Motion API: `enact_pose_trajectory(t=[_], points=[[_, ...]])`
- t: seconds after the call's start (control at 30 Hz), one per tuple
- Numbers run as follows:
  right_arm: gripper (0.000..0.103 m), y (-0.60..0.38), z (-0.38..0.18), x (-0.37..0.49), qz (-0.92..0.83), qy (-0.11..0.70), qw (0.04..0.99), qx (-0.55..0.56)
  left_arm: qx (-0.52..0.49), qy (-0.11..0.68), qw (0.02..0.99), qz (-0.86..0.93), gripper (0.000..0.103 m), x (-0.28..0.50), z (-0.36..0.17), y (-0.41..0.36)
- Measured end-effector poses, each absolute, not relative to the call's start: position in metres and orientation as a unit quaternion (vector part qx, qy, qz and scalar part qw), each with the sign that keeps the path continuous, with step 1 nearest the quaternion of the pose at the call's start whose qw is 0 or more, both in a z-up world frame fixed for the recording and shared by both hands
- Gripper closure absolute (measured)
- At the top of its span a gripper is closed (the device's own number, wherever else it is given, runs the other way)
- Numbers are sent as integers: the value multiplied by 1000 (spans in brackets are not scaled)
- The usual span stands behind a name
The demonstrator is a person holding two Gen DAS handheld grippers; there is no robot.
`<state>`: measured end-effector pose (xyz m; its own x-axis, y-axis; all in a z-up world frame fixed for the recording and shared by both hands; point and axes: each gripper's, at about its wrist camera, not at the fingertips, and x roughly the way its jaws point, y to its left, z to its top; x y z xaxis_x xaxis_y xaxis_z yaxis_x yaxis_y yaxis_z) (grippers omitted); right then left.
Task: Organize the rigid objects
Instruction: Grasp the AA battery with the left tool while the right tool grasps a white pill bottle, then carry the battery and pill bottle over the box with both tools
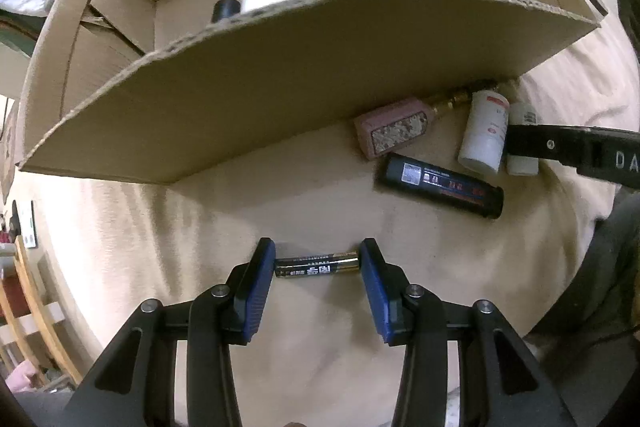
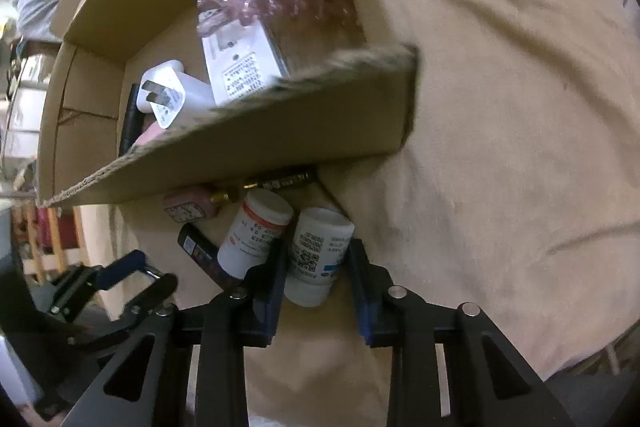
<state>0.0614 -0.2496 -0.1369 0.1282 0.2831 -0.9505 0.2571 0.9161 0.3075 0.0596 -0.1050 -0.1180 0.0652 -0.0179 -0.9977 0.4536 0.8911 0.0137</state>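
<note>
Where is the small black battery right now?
In the left wrist view the battery lies crosswise on the beige cloth between the left gripper's blue pads, in front of the cardboard box, apart from the black cylinder.

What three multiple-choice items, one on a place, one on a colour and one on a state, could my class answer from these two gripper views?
1. Where does the black battery lie?
A. inside the cardboard box
B. on the beige cloth, between the left gripper's fingers
C. on top of a white bottle

2. What colour are the pads on the left gripper?
A. red
B. green
C. blue

3. What is the right gripper doing?
A. closed on a white bottle
B. hanging open over bare cloth
C. gripping the box wall

Key: 1 B, the battery lies crosswise on the beige cloth, in front of the cardboard box. 2 C, both pads show blue. 3 A, the fingers press both sides of the white bottle in the right wrist view.
</note>
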Motion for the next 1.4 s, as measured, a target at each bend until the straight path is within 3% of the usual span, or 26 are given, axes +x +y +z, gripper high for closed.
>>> enact_pose_trajectory(t=[0.43, 0.93, 1.17, 1.4], points=[[73, -237, -104, 39, 8, 628, 757, 178, 156, 660, 719, -149, 63, 61, -101, -83], [73, -242, -33, 18, 23, 543, 819, 184, 56, 581, 802, -129, 63, 60, -30, -43], [73, -232, 1, 29, 38, 511, 844, 162, 10, 545, 828, -127, 63, 77, 5, -31], [73, -221, 16, 64, 57, 492, 856, 145, 33, 531, 838, -122, 63, 103, 13, -45]])
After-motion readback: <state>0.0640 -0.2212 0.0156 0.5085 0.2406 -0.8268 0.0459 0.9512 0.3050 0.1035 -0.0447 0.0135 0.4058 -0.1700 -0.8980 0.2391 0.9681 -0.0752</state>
